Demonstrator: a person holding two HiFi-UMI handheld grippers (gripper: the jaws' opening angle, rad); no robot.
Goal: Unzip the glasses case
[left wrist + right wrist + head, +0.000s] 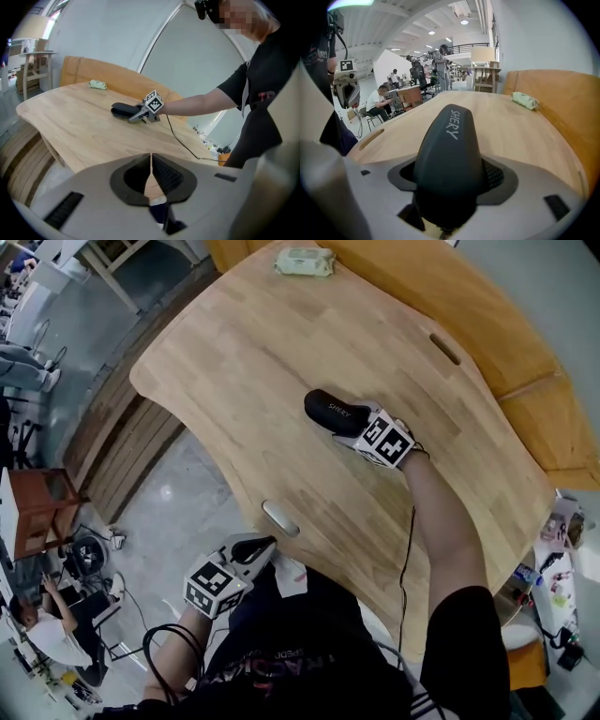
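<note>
A black zipped glasses case [334, 410] with white lettering lies on the wooden table [234, 352], right of its middle. My right gripper [351, 426] reaches it from the near right, and the case's near end sits between the wide jaws. In the right gripper view the case [447, 140] fills most of the gap, with a dark slit beside the left pad and the ribbed right pad [493, 175] showing. My left gripper [265, 547] hangs off the table's near edge, pads together on nothing. Its shut tips [151, 161] point toward the distant case [122, 110].
A pale green folded cloth [305, 262] lies at the table's far edge. Two slots [280, 518] [444, 349] are cut into the tabletop. An orange upholstered bench [525, 324] runs behind the table. A cable trails from the right gripper. People stand and sit in the far room [436, 65].
</note>
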